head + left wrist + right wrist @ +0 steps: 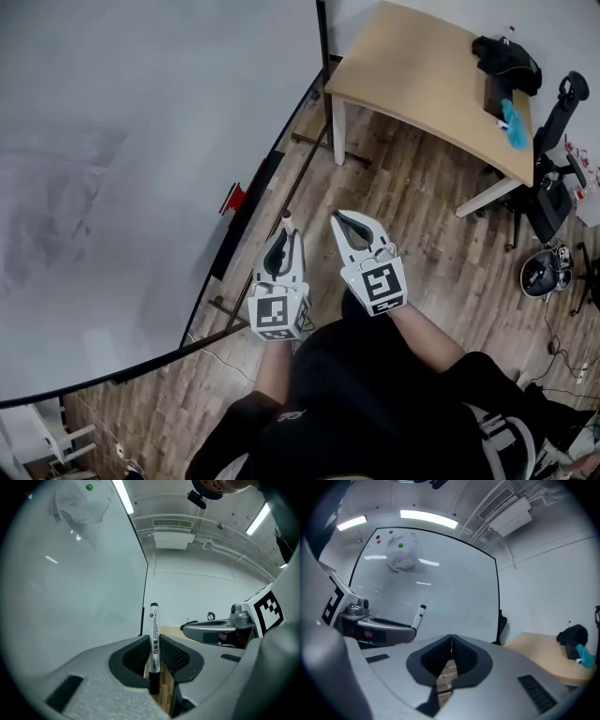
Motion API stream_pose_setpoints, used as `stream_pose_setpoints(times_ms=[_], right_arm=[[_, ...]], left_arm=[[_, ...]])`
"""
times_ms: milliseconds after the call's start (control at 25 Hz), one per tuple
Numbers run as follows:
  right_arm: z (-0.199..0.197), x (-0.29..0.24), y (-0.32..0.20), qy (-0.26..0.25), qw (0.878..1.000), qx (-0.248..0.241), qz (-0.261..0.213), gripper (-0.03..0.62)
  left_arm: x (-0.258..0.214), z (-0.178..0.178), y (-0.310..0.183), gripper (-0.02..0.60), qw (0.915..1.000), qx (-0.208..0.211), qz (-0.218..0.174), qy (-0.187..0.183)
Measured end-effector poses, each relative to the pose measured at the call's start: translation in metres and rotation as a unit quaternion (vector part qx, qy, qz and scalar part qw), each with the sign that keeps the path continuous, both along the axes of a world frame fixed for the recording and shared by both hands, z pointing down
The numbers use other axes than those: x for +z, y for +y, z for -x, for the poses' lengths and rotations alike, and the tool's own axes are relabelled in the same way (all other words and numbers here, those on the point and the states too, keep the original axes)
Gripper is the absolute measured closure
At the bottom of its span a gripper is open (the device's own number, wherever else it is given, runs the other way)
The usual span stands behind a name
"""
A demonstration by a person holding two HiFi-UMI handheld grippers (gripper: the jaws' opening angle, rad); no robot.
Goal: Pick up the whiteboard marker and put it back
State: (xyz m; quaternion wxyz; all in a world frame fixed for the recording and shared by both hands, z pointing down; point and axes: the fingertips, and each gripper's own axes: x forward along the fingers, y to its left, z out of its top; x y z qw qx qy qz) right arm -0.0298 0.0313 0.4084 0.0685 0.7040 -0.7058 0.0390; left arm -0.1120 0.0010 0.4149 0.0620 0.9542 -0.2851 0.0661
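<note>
The whiteboard marker (153, 634), a slim white cylinder with black ends and black print, is standing upright between the ribbed black pads of the left gripper (285, 240), which is clamping it near its lower end. Its top is poking out above the jaw tips, close to the black-framed right edge of the smooth, pale whiteboard (112, 169). Just to the right, the right gripper (341, 221) is carrying nothing, its grey moulded jaws pressing together. Further right, a black bag (506, 58) is lying near the right corner of the curved wooden table (412, 75), which is standing on the plank floor (422, 216).
</note>
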Motion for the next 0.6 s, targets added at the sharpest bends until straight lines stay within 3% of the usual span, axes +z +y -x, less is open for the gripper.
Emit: stream_pose_setpoints(times_ms=[240, 440, 600], right_arm=[[-0.053, 0.004, -0.027, -0.018, 1.000, -0.012, -0.001, 0.591], [-0.100, 0.022, -0.035, -0.039, 0.999, -0.013, 0.013, 0.591], [-0.124, 0.040, -0.042, -0.066, 0.997, -0.024, 0.022, 0.591]], left_arm=[[0.009, -0.052, -0.025, 0.514, 0.9996, 0.000, 0.004, -0.027], [0.025, -0.092, -0.040, 0.514, 0.9984, 0.003, 0.031, -0.047], [0.039, -0.110, -0.051, 0.514, 0.9955, -0.010, 0.030, -0.089]])
